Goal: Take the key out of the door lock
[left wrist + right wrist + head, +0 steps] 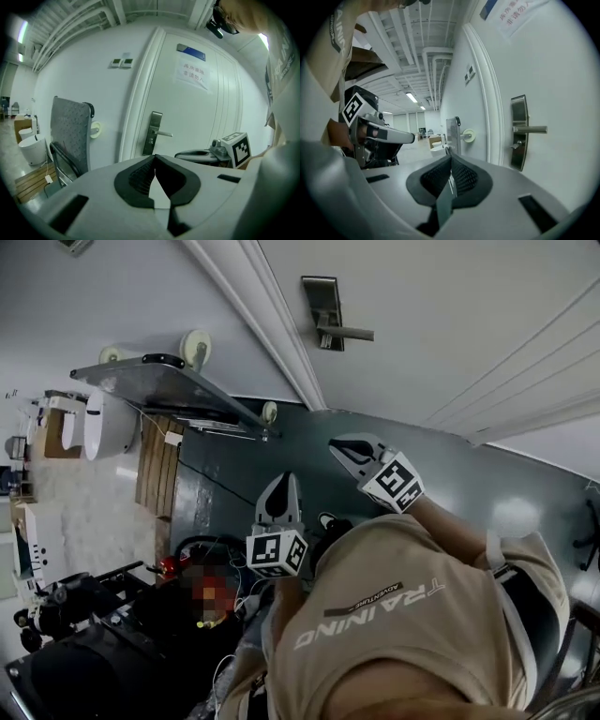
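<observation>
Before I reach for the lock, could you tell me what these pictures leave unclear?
Key: right gripper view shows only a small stub under the lever handle; its shape is too small to read.
Lock plate: in the left gripper view and head view, too small to show any key.
Door notice: print too small in the left gripper view; cut off by the top edge in the right gripper view.

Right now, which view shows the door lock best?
The right gripper view: the lock plate is largest, with a small stub, likely the key, below the lever. The left gripper view shows it smaller, face-on; the head view only from above, no key discernible.
</observation>
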